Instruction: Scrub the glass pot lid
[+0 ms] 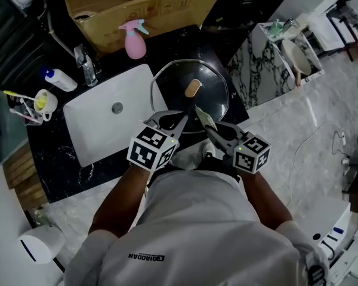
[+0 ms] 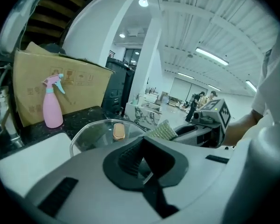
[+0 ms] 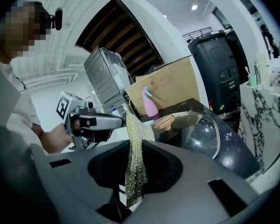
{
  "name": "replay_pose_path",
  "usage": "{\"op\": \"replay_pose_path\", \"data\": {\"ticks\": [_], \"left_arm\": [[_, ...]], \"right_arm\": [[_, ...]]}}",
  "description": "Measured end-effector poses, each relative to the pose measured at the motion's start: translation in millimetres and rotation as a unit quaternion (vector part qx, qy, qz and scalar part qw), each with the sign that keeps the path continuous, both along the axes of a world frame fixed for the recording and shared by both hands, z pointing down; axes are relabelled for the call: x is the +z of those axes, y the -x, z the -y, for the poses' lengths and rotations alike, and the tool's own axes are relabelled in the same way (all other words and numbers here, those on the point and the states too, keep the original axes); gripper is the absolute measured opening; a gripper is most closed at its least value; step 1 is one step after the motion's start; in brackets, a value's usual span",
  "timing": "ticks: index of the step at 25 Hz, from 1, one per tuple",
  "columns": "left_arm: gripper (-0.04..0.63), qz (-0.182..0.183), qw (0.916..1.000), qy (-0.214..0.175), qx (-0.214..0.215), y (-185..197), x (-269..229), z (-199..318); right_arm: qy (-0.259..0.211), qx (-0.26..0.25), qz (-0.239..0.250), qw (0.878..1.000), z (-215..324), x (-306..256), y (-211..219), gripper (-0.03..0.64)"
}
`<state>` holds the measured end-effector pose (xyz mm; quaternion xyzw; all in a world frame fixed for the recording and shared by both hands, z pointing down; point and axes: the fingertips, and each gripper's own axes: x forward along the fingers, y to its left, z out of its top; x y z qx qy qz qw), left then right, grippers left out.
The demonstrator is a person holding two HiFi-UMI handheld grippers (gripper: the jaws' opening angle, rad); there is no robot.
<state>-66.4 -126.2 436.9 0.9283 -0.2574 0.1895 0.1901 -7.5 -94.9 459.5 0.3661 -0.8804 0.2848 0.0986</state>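
Right claw (image 1: 207, 128) pinching scrub pad (image 1: 204, 118) upright, left claw (image 1: 180, 123) alongside, seemingly closed empty

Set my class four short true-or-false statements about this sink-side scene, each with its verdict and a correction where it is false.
1. The right gripper is clamped on a scouring pad. True.
2. The glass pot lid lies inside the sink. False: it lies on the black counter, to the right of the sink.
3. The left gripper has its jaws shut with nothing between them. True.
4. The spray bottle behind the sink is blue. False: it is pink.
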Motion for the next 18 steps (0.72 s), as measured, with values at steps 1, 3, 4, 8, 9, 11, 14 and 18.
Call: {"op": "replay_pose_path", "data": {"ticks": [1,3,4,8,9,11,14,18], "left_arm": [[0.014,-0.002,1.0000,-0.003,-0.004,1,-2,-5],[0.014,-0.009,0.9997,-0.008,-0.019,3,-8,-17],[0.014,-0.012,0.9994,-0.011,-0.030,3,-11,-23],[0.015,-0.019,0.9963,-0.018,-0.082,-3,-21,-44],[0.015,-0.024,0.9949,-0.017,-0.097,-7,-23,-50],[0.015,-0.040,0.9910,-0.016,-0.127,-17,-27,-62],[0.015,-0.051,0.9835,-0.023,-0.172,-38,-31,-81],[0.015,-0.046,0.9765,-0.024,-0.209,-74,-24,-117]], "right_arm": [[-0.009,-0.003,0.007,1.000,-1,-5,2,0.091],[-0.031,-0.021,0.014,0.999,-4,-16,8,0.091],[-0.043,-0.029,0.013,0.999,-4,-22,9,0.091],[-0.068,-0.050,0.022,0.996,-8,-44,0,0.089],[-0.070,-0.057,0.027,0.996,-11,-49,-4,0.088],[-0.071,-0.074,0.037,0.994,-20,-57,-16,0.089],[-0.079,-0.099,0.044,0.991,-37,-62,-41,0.087],[-0.080,-0.111,0.050,0.989,-65,-56,-80,0.087]]}}
